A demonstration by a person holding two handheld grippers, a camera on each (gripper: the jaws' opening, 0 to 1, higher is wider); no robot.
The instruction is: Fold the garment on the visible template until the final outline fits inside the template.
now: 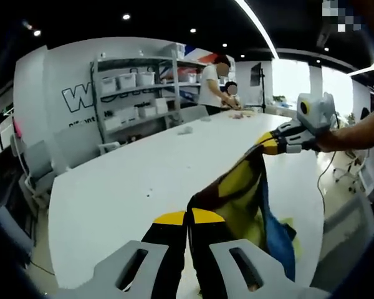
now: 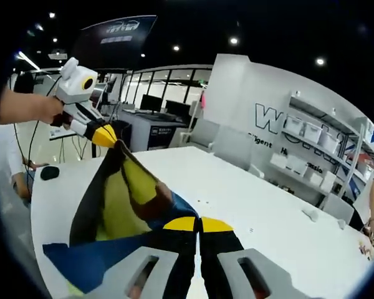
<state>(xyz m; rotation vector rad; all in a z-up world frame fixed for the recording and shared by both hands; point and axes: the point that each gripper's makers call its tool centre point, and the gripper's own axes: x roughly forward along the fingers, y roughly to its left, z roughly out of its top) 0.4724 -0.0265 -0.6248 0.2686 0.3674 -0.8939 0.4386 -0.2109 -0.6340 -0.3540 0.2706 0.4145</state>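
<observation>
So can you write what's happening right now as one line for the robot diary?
stage: lifting | left gripper: shut on garment | right gripper: shut on garment | yellow, black and blue fabric garment: stretched between both, raised above white table

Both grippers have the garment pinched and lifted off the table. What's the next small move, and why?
Probably lower both grippers together to lay the garment flat on the white table. The left gripper and right gripper each pinch an edge, and the cloth hangs stretched between them above the surface; no template outline is visible yet.

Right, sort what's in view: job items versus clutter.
Job: yellow, blue and black fabric garment, held up between left hand-held gripper and right hand-held gripper; white table.
Clutter: grey metal shelving with white bins; grey chair.
</observation>
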